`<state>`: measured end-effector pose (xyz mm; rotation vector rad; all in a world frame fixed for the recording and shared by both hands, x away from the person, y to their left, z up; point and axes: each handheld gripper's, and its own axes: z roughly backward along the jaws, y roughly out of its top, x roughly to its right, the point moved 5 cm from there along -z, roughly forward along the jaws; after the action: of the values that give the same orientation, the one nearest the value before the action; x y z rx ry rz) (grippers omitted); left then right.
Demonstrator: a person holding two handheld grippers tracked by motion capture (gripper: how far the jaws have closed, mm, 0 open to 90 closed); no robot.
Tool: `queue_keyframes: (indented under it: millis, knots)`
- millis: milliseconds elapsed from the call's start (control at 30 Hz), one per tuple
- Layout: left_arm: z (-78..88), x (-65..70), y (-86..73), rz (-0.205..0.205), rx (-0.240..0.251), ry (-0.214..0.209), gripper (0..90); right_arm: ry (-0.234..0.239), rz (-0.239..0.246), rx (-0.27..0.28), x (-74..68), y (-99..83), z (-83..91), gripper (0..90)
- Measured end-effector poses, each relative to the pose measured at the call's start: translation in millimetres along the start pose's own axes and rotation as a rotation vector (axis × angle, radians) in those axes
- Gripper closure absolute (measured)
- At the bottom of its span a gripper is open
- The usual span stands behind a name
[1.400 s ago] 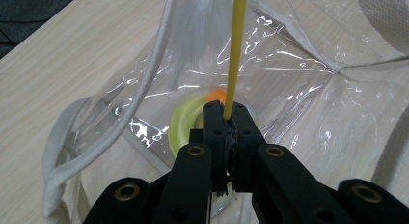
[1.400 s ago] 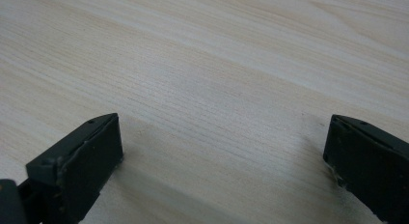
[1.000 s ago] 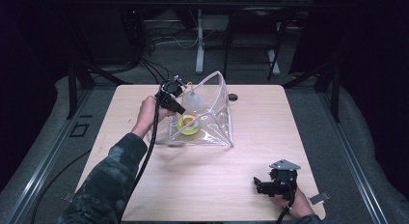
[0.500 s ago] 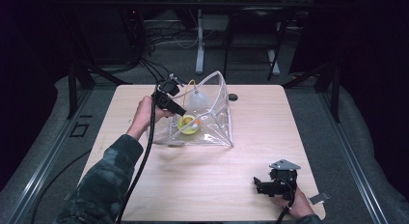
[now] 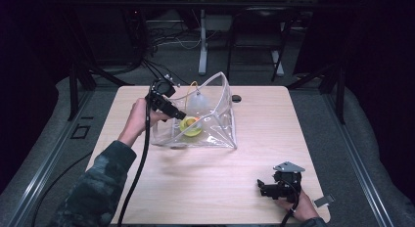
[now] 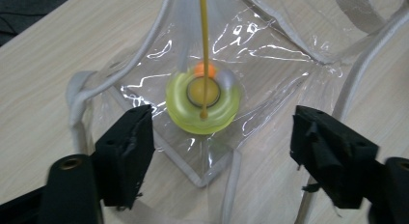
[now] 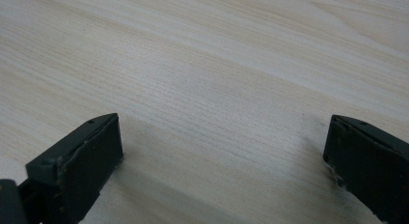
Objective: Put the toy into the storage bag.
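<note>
the yellow-green ring [image 6: 203, 102] already lies inside the clear bag [image 5: 215, 124], left gripper [image 6: 222, 151] fingers wide above it, right gripper [image 7: 224, 161] fingers wide over bare desk [image 5: 293, 129], so little seems left.

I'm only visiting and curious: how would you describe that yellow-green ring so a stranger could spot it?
Start at the wooden table and find the clear plastic bag near its far left. The ring lies inside it, ahead of the open left gripper. It is the one yellow-green thing, with an orange ball beside it.

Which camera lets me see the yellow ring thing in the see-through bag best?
The left gripper view: the yellow ring sits big and sharp inside the clear bag. In the high view it's a tiny yellow blob. The right gripper view shows bare wooden table.
</note>
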<state>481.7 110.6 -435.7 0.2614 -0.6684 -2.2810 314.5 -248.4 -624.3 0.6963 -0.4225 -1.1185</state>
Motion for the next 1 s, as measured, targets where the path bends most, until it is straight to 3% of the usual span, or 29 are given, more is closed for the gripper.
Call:
queue_keyframes:
  millis: [67,167,500,1000]
  knots:
    - [5.9,-0.3,-2.8,0.001,0.012,0.006,15.5,0.000,0.000,0.001,0.0,0.0,-0.1,0.0]
    - [13.7,-0.2,-7.5,0.001,0.031,0.018,14.5,0.000,0.000,0.000,0.0,0.0,0.0,0.0]
    - [28.9,4.9,-37.3,-0.011,0.037,0.059,0.1,-0.004,0.002,0.001,-0.3,0.0,0.0,0.0]
    - [36.4,9.8,-93.0,0.002,0.061,0.070,0.1,-0.003,-0.001,0.003,-0.5,0.1,-0.2,0.0]
